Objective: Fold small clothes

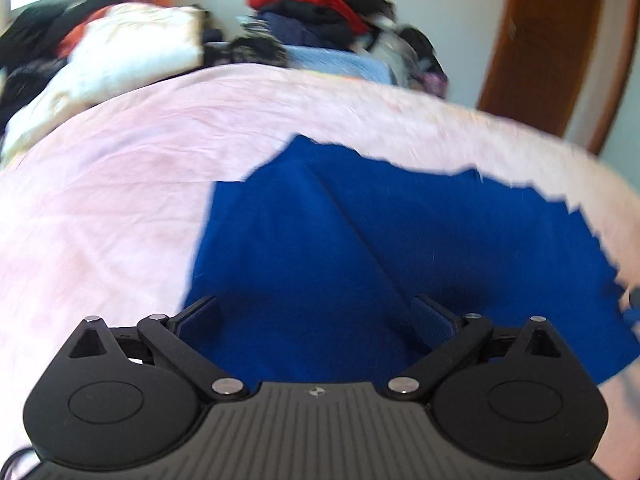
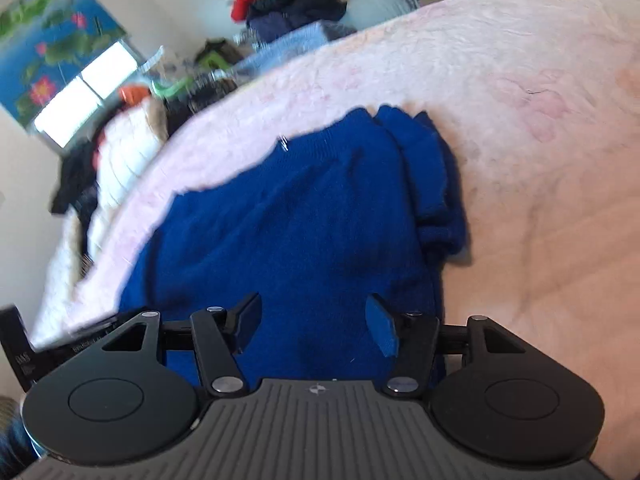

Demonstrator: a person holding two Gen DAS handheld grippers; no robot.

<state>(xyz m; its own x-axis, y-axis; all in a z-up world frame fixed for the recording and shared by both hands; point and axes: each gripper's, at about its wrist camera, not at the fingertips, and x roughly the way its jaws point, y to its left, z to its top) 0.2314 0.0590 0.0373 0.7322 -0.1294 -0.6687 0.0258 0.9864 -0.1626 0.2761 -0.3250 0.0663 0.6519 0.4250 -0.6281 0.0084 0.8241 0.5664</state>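
Tools (image 1: 316, 316) agape over rumpled blue sweater (image 2: 304, 208)

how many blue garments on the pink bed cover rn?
1: a blue sweater lying on the pink cover, under both open grippers, left and right. One sleeve is bunched at its right edge. The far clothes pile may hide more.

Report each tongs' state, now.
Left tongs: open, over the blue garment, gripping nothing.
Right tongs: open, over the same garment, gripping nothing.
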